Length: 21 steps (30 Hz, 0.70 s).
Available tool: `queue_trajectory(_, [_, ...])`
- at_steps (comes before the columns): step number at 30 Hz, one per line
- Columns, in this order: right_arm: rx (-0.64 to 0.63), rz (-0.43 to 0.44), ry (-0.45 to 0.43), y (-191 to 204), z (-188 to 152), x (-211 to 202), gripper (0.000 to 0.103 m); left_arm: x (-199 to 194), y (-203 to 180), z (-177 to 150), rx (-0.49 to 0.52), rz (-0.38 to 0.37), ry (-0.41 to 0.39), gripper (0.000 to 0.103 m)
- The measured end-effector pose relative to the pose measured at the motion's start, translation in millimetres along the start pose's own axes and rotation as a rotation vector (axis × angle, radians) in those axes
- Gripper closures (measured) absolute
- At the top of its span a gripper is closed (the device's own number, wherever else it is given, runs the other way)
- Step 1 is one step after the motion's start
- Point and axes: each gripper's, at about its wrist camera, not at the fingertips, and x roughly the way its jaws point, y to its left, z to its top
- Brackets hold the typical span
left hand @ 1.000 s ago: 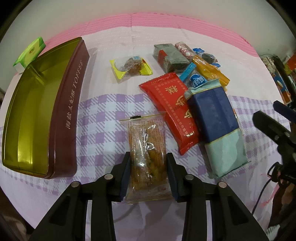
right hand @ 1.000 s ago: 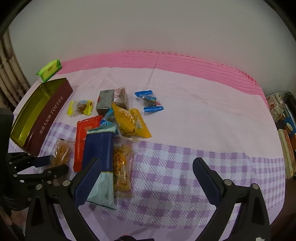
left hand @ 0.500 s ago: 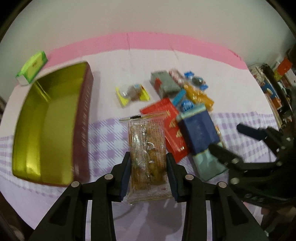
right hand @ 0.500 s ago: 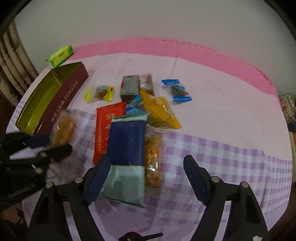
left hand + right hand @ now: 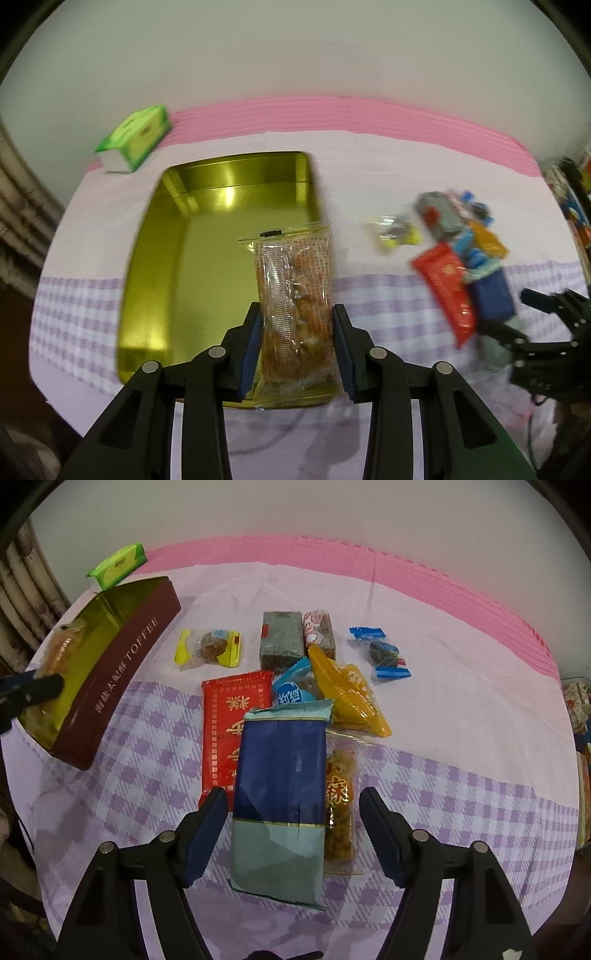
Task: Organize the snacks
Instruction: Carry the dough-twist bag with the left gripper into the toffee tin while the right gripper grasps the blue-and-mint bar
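My left gripper (image 5: pixel 297 332) is shut on a clear orange snack packet (image 5: pixel 295 295) and holds it above the near right part of the open gold toffee tin (image 5: pixel 207 236). In the right wrist view the tin (image 5: pixel 122 668) sits at the left, with the held packet (image 5: pixel 61 646) over it. My right gripper (image 5: pixel 293 834) is open, its jaws on either side of the lower end of a large blue and pale-green packet (image 5: pixel 280 797). A red packet (image 5: pixel 231 731) lies to its left and an orange snack packet (image 5: pixel 340 808) to its right.
A green tissue pack (image 5: pixel 116 565) lies behind the tin. More snacks lie beyond the blue packet: a yellow-wrapped sweet (image 5: pixel 210 648), a grey block (image 5: pixel 280 638), a yellow-orange packet (image 5: pixel 351 698), a blue-ended candy (image 5: pixel 382 653). Clutter stands past the table's right edge (image 5: pixel 580 709).
My left gripper has lifted the orange packet and carried it left, over the tin. My right gripper has moved forward and down, and now straddles the blue packet.
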Motion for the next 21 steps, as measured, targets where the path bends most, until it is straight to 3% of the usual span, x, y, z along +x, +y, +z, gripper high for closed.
queue_trajectory(8, [0.0, -0.029, 0.026, 6, 7, 10, 0.037, 18, 45, -6, -0.033, 0.073, 0.019, 0.065])
queue_trajectory(11, [-0.001, -0.044, 0.032, 8, 11, 13, 0.043, 25, 53, -8, -0.03, 0.098, 0.03, 0.065])
queue_trajectory(14, [-0.001, -0.051, 0.034, 9, 13, 15, 0.049, 32, 60, -11, -0.037, 0.101, 0.049, 0.065])
queue_trajectory(21, [-0.006, -0.068, 0.035, 13, 15, 18, 0.052, 45, 66, -15, -0.036, 0.1, 0.083, 0.065])
